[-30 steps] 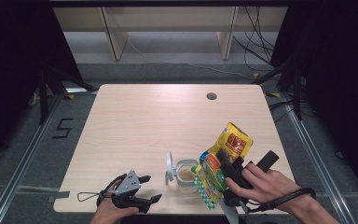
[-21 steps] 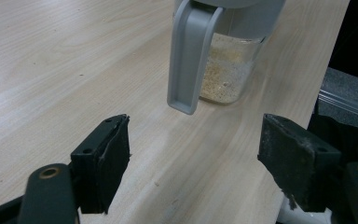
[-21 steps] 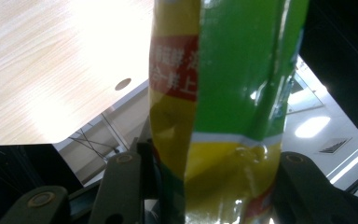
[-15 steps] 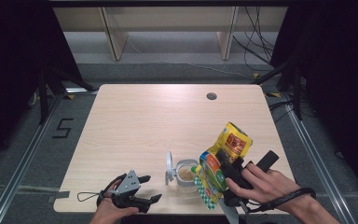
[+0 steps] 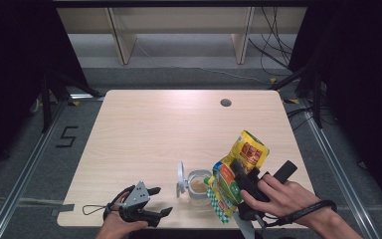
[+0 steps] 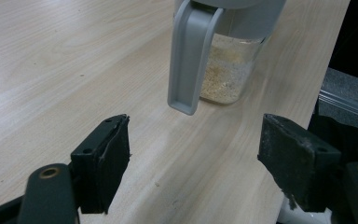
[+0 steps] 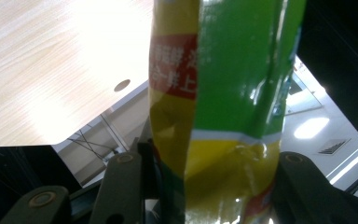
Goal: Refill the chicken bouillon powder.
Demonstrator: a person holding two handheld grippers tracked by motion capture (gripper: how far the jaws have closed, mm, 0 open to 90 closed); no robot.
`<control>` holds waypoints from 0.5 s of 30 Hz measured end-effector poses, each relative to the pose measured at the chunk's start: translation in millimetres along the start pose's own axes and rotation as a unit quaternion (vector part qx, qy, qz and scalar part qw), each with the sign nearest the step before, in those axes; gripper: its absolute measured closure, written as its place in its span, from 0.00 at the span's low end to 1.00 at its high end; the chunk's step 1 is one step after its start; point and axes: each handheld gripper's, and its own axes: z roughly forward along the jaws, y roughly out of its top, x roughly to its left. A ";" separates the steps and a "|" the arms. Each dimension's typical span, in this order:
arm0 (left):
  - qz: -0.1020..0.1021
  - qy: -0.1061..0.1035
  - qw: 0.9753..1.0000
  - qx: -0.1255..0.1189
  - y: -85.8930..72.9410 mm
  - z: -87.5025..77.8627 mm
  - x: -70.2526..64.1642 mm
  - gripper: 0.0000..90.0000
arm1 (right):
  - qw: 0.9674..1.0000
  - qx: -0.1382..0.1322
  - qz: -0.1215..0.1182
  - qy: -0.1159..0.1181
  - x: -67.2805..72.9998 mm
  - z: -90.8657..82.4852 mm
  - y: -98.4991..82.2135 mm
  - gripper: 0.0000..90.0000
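Pale wood-grain table (image 5: 144,134) under even light, dark floor around it, a small round hole (image 5: 225,103) near the far edge. At the near left edge the left gripper (image 5: 155,201) rests low on the tabletop in the person's left hand (image 5: 115,225), jaws standing wide apart with nothing between them; the left gripper view shows bare wood between the two black pads (image 6: 107,158). Just ahead of those jaws stands a clear glass jar (image 5: 199,185) with a grey flip lid (image 5: 180,178) hanging open on its left side; pale crumbly contents (image 6: 223,74) cover the bottom. Right of the jar, the right gripper (image 5: 239,186) clamps a yellow-and-green snack bag (image 5: 238,167), held tilted with its lower end over the jar's mouth. In the right gripper view the bag (image 7: 223,116) sits squeezed between both jaws. Right hand (image 5: 278,196) grips the tool near the table's near right edge.
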 end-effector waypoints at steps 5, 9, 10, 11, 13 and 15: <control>-0.011 0.002 1.000 -0.002 -0.5 0.3 -1.4 0.27 | 1.000 -0.001 0.001 0.000 -0.2 0.3 0.1 0.67; -0.015 0.002 1.000 -0.007 -0.9 1.0 -1.7 0.27 | 1.000 -0.001 0.000 0.000 0.1 0.2 0.0 0.67; -0.016 0.002 1.000 -0.008 -0.9 1.1 -1.6 0.27 | 1.000 -0.001 0.000 0.001 0.0 0.2 0.0 0.67; -0.016 -0.001 1.000 -0.004 -0.6 0.4 -1.2 0.27 | 1.000 0.000 0.005 -0.003 0.3 0.0 -0.1 0.67; -0.016 -0.001 1.000 -0.004 -0.5 0.2 -1.0 0.27 | 1.000 0.000 0.001 0.000 -0.2 0.0 0.1 0.68; -0.016 0.000 1.000 -0.004 -0.5 0.2 -0.9 0.27 | 1.000 0.000 0.001 -0.001 -0.3 -0.3 0.2 0.68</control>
